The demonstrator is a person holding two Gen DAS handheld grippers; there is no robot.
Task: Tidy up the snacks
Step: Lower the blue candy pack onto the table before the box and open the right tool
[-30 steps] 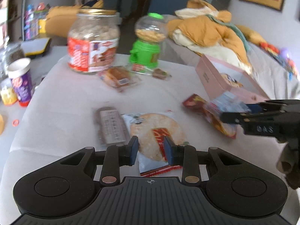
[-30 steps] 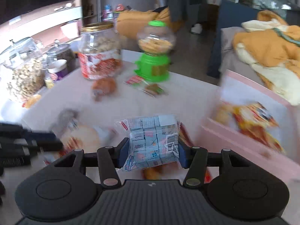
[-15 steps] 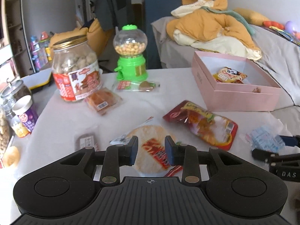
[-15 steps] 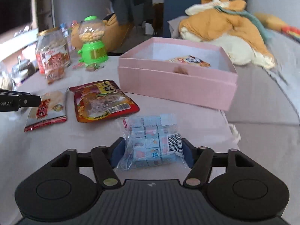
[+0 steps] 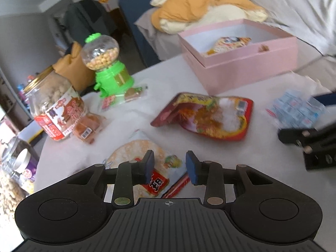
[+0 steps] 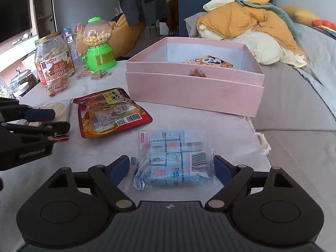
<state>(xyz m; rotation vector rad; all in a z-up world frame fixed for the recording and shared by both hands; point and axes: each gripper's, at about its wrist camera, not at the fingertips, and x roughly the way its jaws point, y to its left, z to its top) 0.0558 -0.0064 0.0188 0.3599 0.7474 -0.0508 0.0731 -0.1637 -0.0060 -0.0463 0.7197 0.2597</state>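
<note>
A clear bag of pale blue candy cubes (image 6: 175, 158) lies on the white tablecloth between the wide-open jaws of my right gripper (image 6: 171, 169); the pads stand apart from it. It also shows in the left wrist view (image 5: 296, 110). My left gripper (image 5: 170, 166) is open and empty over a rice cracker packet (image 5: 134, 159). A red snack pouch (image 5: 208, 115) lies flat between them. The open pink box (image 6: 195, 86) holds a panda snack packet (image 6: 210, 62).
A peanut jar (image 5: 55, 109), a green candy dispenser (image 5: 107, 67), a small cake packet (image 5: 87, 127) and small wrapped sweets (image 5: 126, 96) stand at the far left. More jars (image 5: 19, 163) are at the left edge. A couch with a yellow blanket (image 6: 247, 29) lies behind.
My right gripper has opened and the candy cube bag now rests on the cloth in front of the pink box. My left gripper shifted slightly over the cracker packet.
</note>
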